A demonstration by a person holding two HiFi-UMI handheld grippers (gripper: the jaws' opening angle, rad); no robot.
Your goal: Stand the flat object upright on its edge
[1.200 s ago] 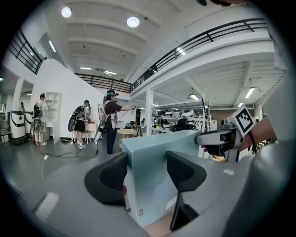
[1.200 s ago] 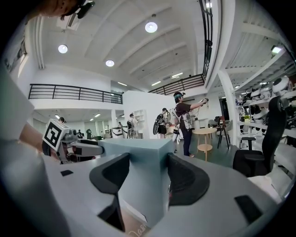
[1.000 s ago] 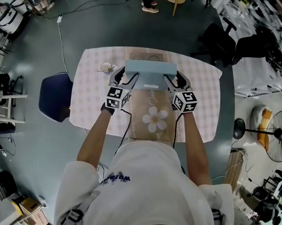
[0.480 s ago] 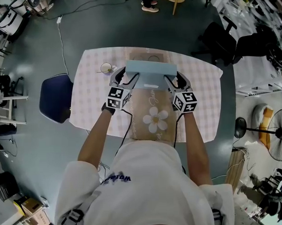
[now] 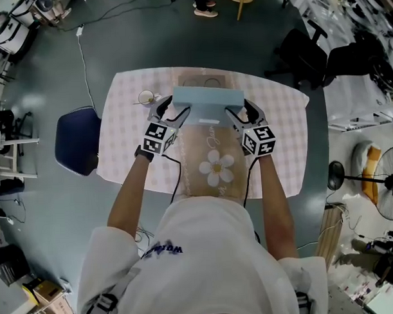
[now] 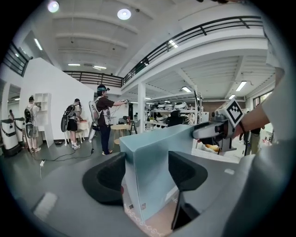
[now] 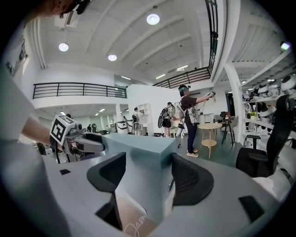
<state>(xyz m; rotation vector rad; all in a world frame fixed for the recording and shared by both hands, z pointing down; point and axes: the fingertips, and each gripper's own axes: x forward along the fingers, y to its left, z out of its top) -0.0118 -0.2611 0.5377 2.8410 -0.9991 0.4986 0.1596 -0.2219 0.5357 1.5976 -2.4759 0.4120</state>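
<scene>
The left hand-held gripper [image 6: 147, 170], jaws just eased wider, clasps one end of the upright pale blue box [image 6: 155, 155]

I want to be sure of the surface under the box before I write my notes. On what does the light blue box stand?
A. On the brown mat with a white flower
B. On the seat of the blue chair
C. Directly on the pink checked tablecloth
A: the light blue box stands upright on the brown mat, which shows both in front of it and behind it.
</scene>
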